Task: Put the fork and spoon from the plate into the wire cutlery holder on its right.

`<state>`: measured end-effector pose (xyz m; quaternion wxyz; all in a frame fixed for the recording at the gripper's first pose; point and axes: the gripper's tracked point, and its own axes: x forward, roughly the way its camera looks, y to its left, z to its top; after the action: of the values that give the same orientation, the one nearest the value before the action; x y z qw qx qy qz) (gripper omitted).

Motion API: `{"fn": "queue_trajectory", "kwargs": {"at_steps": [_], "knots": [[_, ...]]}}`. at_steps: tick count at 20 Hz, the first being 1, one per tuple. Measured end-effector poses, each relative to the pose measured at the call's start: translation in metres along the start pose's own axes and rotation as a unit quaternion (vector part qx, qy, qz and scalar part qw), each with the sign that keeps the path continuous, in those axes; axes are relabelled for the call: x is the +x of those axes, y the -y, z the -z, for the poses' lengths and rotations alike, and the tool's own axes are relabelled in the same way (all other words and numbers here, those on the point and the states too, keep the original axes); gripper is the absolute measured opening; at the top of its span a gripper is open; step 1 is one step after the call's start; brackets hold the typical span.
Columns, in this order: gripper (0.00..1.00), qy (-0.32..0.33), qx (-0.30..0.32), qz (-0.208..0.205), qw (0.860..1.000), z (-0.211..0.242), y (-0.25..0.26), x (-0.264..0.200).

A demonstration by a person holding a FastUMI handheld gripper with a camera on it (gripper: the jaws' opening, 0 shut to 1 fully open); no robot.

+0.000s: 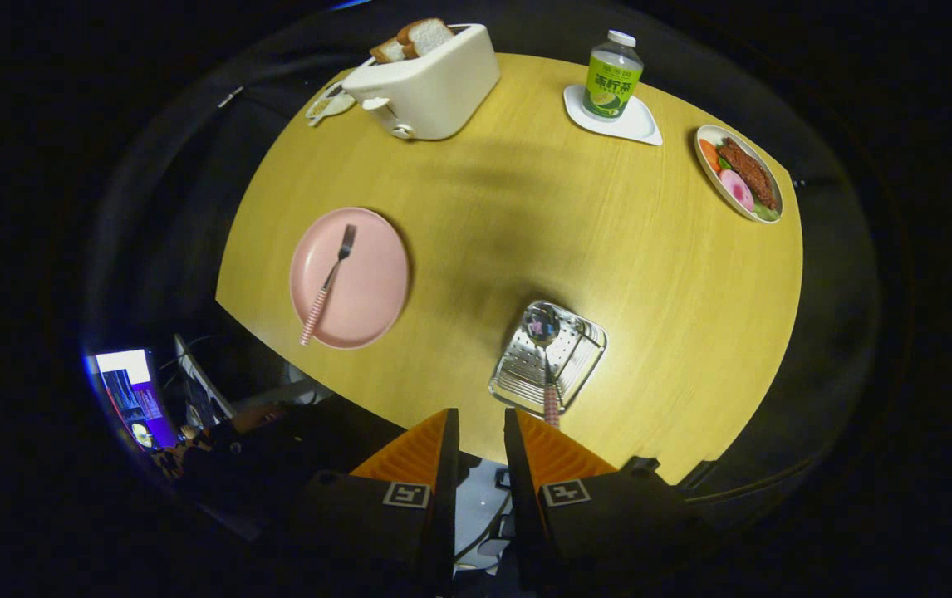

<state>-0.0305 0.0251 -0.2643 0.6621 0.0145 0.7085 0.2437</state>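
Note:
A pink plate lies on the round yellow table, left of and beyond my fingers. On it rests a fork with a red-and-white striped handle, tines pointing away. To the plate's right stands the metal cutlery holder, just ahead of my right finger. The spoon lies inside it, bowl at the far end and striped handle poking out toward me. My gripper hangs high over the table's near edge, its orange fingers a narrow gap apart with nothing between them.
At the table's far side stand a white toaster with bread slices, a green bottle on a white coaster, and a dish of food at the far right. A small spoon rest lies beside the toaster. A lit screen glows below the table's left edge.

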Motion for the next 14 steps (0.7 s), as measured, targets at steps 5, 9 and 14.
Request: {"fn": "queue_trajectory", "kwargs": {"at_steps": [5,9,14], "knots": [[0.38,0.029,0.011,-0.069,0.997,-0.016,-0.078,0.008],[0.38,0.024,0.029,-0.109,0.993,-0.026,-0.131,0.038],[0.40,0.017,0.079,-0.111,0.991,-0.038,-0.171,0.088]]}}
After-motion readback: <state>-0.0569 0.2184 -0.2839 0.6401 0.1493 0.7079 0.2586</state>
